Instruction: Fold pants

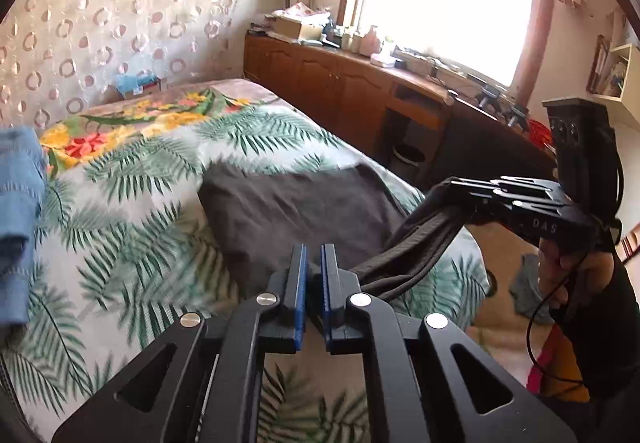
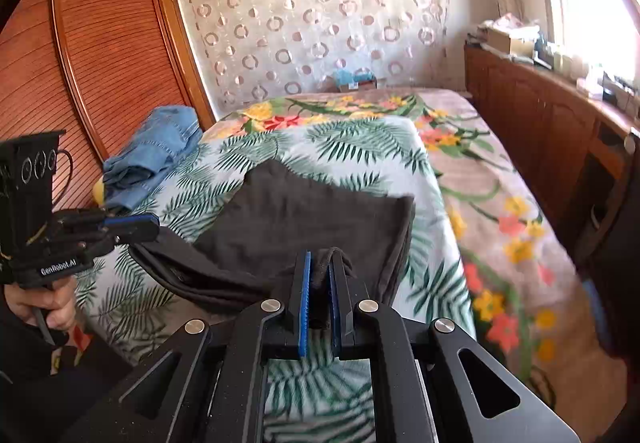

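Dark grey pants [image 1: 288, 203] lie on the leaf-print bedspread, their near edge lifted between both grippers. My left gripper [image 1: 314, 263] is shut on one end of that edge; it also shows in the right wrist view [image 2: 148, 223] at the left, pinching the cloth. My right gripper [image 2: 320, 275] is shut on a bunch of the dark cloth; it shows in the left wrist view [image 1: 452, 189] at the right, with the folded edge stretched down from it. The rest of the pants [image 2: 304, 211] lies flat on the bed beyond.
Folded blue jeans [image 2: 156, 151] lie at the bed's left side, near a wooden louvred wardrobe [image 2: 100, 55]. A long wooden cabinet [image 1: 344, 83] with clutter runs under the bright window on the right. A flowered blanket [image 2: 500, 211] covers the bed's right part.
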Available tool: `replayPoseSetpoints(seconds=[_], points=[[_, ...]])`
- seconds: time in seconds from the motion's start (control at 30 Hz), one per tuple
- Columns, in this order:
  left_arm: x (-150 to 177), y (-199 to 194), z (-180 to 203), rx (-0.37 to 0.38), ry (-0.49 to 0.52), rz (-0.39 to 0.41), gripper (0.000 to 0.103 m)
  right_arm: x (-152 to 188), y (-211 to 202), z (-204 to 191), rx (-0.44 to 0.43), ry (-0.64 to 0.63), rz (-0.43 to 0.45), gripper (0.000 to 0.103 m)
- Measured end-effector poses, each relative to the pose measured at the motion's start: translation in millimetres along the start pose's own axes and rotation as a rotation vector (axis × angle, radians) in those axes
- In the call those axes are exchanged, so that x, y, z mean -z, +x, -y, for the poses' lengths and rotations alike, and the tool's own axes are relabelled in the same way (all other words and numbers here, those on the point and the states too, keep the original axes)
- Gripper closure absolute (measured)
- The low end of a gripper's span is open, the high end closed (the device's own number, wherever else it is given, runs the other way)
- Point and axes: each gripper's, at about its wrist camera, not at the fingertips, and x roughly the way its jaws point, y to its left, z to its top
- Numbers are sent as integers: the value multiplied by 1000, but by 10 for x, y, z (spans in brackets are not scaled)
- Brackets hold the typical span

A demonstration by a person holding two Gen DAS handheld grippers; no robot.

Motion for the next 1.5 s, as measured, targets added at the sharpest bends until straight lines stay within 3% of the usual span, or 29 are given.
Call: replayPoseSetpoints(seconds=[0.47,0.6,0.9,1.0,1.07,1.27,1.5], points=[[-354,351,-306,-84,-9,-35,97,-330,611,39,47,-34,-7,95],[-228,292,-292,-79,-22,-39,93,-314,723,40,57,-30,-29,95],[170,480,-310,-88,-57,-159,83,-348,891,142,97,-7,-95,93],[237,475,-266,-88,-43,-161,65,-314,806,175,95,14,-96,84],[268,445,-237,-86,-33,-150,56,-265,736,180,102,19,-96,68],[292,302,-119,-114,-11,-117,55,-90,409,242,111,53,-61,66],[310,163,195,-26,65,-81,55,130,79,323,135,70,-52,65]])
